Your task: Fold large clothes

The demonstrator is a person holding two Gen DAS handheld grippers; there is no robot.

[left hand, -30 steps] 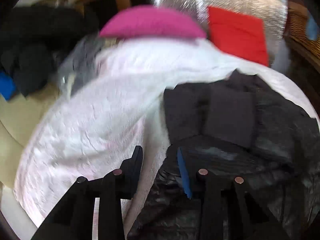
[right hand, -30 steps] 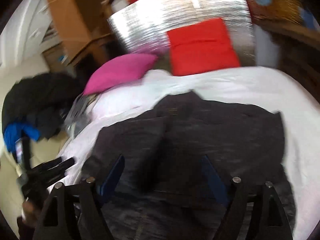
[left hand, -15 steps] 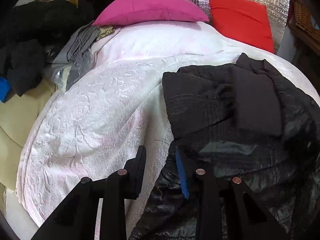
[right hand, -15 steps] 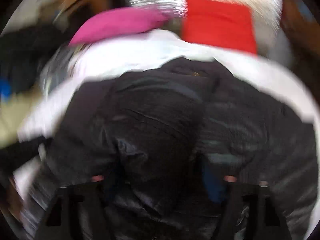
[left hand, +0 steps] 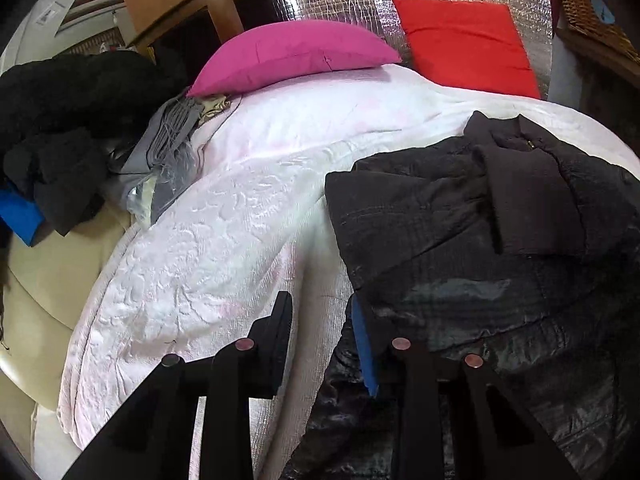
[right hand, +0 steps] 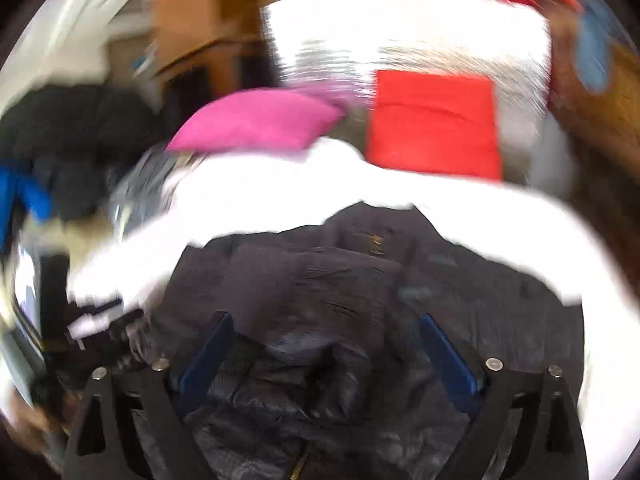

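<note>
A black padded jacket (left hand: pixel 500 248) lies on the white bed cover (left hand: pixel 224 240), with a sleeve folded across its chest. My left gripper (left hand: pixel 322 340) is open at the jacket's left edge, its right finger against the fabric and nothing between the fingers. In the blurred right wrist view the same jacket (right hand: pixel 340 300) fills the lower middle. My right gripper (right hand: pixel 326 348) is wide open just above the jacket's front and holds nothing. The left gripper shows at the left edge of that view (right hand: pixel 96 320).
A pink pillow (left hand: pixel 292 52) and a red pillow (left hand: pixel 464 44) lie at the head of the bed against a silver foil wall. A pile of dark clothes (left hand: pixel 60 120) and grey items (left hand: pixel 168 148) sit left of the bed. A wicker basket (left hand: pixel 588 8) stands at right.
The right gripper dipped close to the jacket and has pulled back up, still open. The left gripper has stayed at the jacket's left edge while its view steadied.
</note>
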